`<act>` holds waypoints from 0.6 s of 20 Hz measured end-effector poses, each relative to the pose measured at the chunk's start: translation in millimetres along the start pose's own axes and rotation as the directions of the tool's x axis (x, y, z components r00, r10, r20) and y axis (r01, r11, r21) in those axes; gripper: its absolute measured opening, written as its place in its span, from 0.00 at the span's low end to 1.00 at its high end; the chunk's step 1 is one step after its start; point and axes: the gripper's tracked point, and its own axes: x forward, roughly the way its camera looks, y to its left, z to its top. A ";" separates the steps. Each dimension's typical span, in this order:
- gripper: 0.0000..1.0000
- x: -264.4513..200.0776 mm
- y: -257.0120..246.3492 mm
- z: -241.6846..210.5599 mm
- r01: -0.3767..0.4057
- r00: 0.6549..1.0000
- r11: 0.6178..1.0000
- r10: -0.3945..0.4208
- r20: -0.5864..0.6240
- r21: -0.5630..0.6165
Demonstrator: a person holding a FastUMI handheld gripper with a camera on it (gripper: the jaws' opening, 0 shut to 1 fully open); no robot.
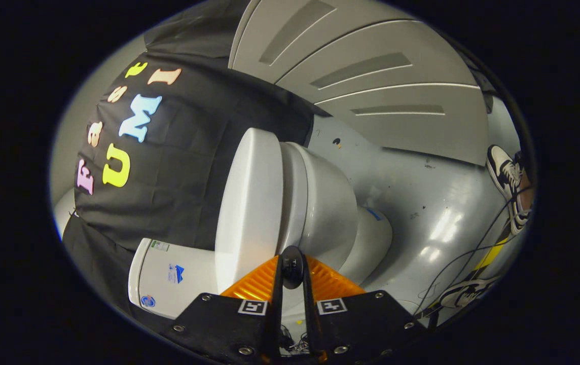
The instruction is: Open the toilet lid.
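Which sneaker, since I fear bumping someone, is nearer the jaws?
The sneaker by the yellow tape, beside the jaws shut at the toilet lid; the other lies farther off.

The gripper (292,271) has two ribbed fingers (249,286), black plates with silver screws (245,350) and two square black-and-white markers (253,306). The person wears black-and-white laced sneakers (505,175).

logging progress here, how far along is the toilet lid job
Done: nothing shows as finished; the lid lies flat on the seat of the toilet, with no gap between them. In hand: the gripper has its fingers nearly together, with only a narrow gap, right at the lid's front edge, though whether they hook it I cannot tell. Left: swinging the lid away from the bowl toward the tank.
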 end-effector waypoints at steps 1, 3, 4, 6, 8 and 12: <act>0.19 2.6 1.2 1.0 -0.010 1.000 1.000 0.010 0.005 0.010; 0.11 0.6 3.8 1.6 -0.019 1.000 0.999 0.019 0.008 0.032; 0.07 0.0 5.8 2.0 -0.026 1.000 0.998 0.026 0.010 0.050; 0.00 -0.6 6.7 0.9 -0.023 1.000 0.998 0.022 0.014 0.051; 0.00 -1.9 6.6 2.6 -0.015 1.000 0.999 0.014 0.019 0.028; 0.00 -3.2 7.1 2.3 0.010 1.000 1.000 -0.010 0.025 -0.009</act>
